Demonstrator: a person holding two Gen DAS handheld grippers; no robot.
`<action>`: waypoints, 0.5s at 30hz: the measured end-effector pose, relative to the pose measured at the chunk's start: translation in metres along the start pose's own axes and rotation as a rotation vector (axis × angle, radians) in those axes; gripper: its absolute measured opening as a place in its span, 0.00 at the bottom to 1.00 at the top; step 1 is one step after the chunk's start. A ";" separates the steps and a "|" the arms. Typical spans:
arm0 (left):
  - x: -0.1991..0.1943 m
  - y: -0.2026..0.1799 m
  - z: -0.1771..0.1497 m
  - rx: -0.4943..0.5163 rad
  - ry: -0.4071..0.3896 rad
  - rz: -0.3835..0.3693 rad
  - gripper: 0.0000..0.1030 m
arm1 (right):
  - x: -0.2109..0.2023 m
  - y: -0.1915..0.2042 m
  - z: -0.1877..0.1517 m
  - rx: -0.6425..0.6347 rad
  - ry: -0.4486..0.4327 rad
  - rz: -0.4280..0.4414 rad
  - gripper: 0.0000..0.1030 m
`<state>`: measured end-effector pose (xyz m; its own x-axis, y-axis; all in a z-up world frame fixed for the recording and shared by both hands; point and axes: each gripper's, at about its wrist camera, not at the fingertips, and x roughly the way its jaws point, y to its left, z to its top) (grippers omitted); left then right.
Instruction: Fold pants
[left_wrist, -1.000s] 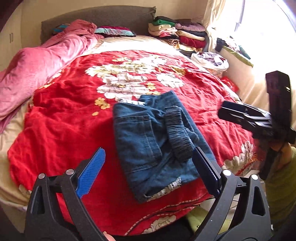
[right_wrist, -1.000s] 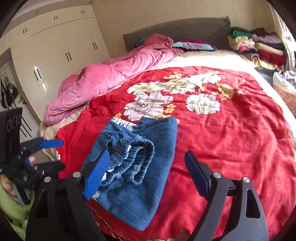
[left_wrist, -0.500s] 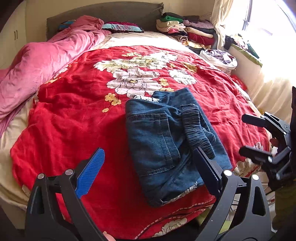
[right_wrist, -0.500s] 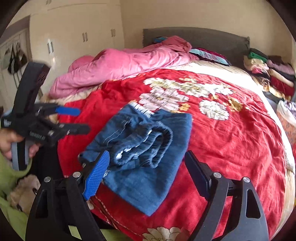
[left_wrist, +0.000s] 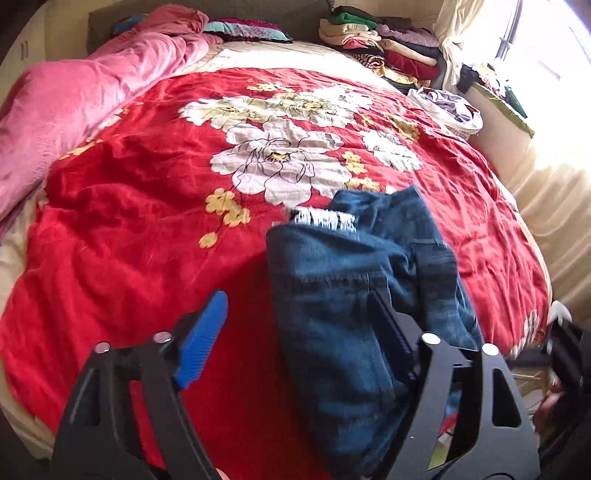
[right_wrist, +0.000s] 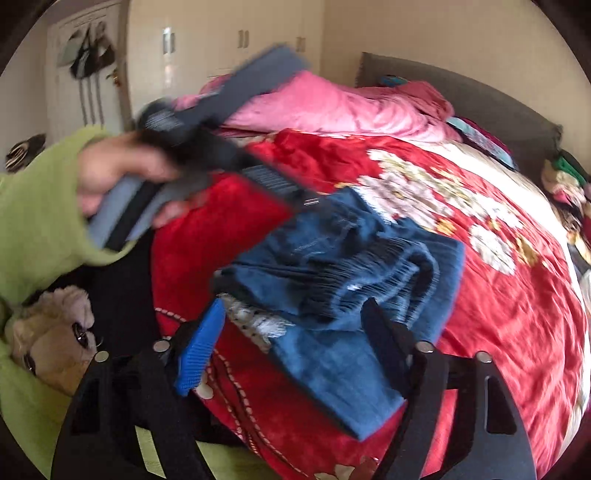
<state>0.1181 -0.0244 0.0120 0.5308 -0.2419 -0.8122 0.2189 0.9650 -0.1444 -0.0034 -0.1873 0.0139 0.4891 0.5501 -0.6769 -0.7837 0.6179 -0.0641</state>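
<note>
Denim pants (left_wrist: 354, 295): lay on the red floral bedspread (left_wrist: 147, 206) near the foot edge of the bed, already doubled into a compact bundle, elastic waistband (right_wrist: 373, 284) bunched on top, frayed white hem (left_wrist: 325, 219) showing at the far side.
Done so far: legs apparently brought together and folded over at least once; bundle short and thick, but lumpy and skewed, edges not lined up.
Left to do: judged as one more tidying fold or a squaring-up of the edges; waistband roll sat loose and would likely need flattening.
Left hand-held gripper (left_wrist: 295, 332): jaws apart and closing; black finger over the near part of the denim, blue pad (left_wrist: 201, 350) over bare bedspread beside it; no cloth seen pinched yet.
Right hand-held gripper (right_wrist: 291, 343): jaws apart and closing, straddling the near corner of the bundle; pads not seen pressing on the fabric.
Person: green sleeve (right_wrist: 40, 206) and hand on the left tool's handle, blurred in the right wrist view.
Surroundings: pink duvet (left_wrist: 92, 92) heaped along the far side, stack of folded clothes (left_wrist: 384, 48) by the headboard.
Risk, as a guess: a shallow bite could catch only the top layer and undo the fold.
</note>
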 end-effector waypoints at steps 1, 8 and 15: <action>0.006 0.001 0.004 0.005 0.012 0.004 0.58 | 0.003 0.003 0.002 -0.019 0.001 0.006 0.69; 0.039 0.014 0.011 -0.009 0.067 -0.009 0.50 | 0.026 0.029 0.016 -0.242 0.025 -0.022 0.62; 0.044 0.024 0.010 -0.028 0.069 -0.009 0.63 | 0.068 0.038 0.015 -0.363 0.162 0.026 0.06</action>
<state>0.1548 -0.0129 -0.0216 0.4710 -0.2437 -0.8478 0.1997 0.9656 -0.1666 0.0055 -0.1178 -0.0233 0.4232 0.4497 -0.7866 -0.8937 0.3499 -0.2808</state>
